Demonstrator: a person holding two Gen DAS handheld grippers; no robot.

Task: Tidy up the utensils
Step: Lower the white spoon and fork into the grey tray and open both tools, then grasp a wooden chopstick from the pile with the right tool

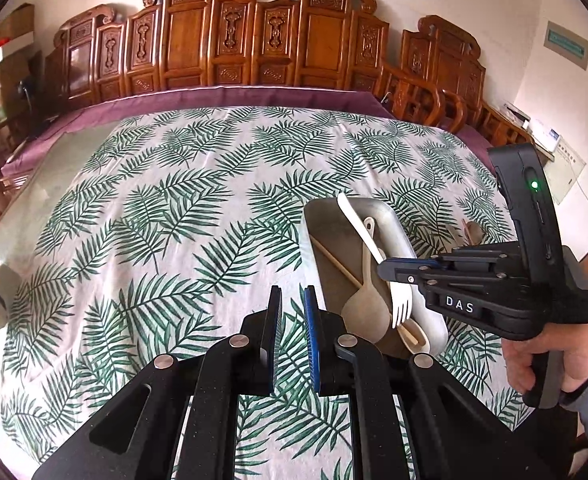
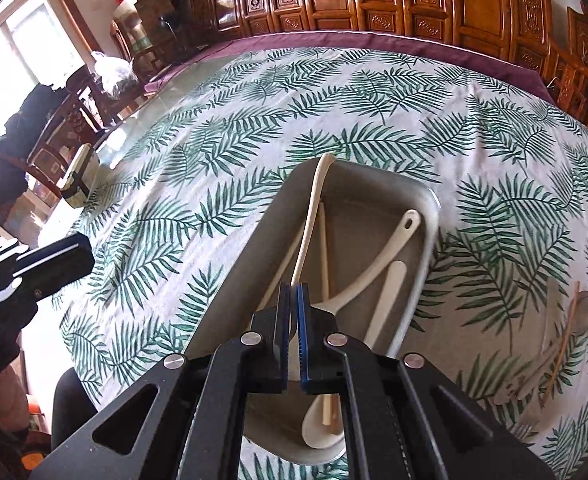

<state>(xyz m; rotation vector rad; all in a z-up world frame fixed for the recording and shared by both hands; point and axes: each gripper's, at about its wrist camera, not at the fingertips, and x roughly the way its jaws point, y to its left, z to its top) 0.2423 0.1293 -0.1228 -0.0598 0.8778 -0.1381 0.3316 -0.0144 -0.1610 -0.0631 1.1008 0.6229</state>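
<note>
A grey rectangular tray [image 1: 394, 222] [image 2: 430, 216] lies on the leaf-print tablecloth and holds a beige spoon [image 1: 364, 312], a white spoon [image 2: 378, 260], chopsticks [image 1: 338, 262] [image 2: 324, 256] and more pale utensils. My right gripper [image 2: 293, 292] [image 1: 386, 270] is shut on a white fork [image 1: 374, 248] [image 2: 310, 216] and holds it over the tray, tines down. My left gripper [image 1: 293, 300] [image 2: 82, 256] is narrowly open and empty, just left of the tray.
A wooden spoon [image 2: 582, 312], a chopstick [image 2: 562, 344] and other utensils lie on the cloth right of the tray. A small container [image 2: 78, 180] stands at the table's left edge. Carved wooden chairs [image 1: 230, 40] line the far side.
</note>
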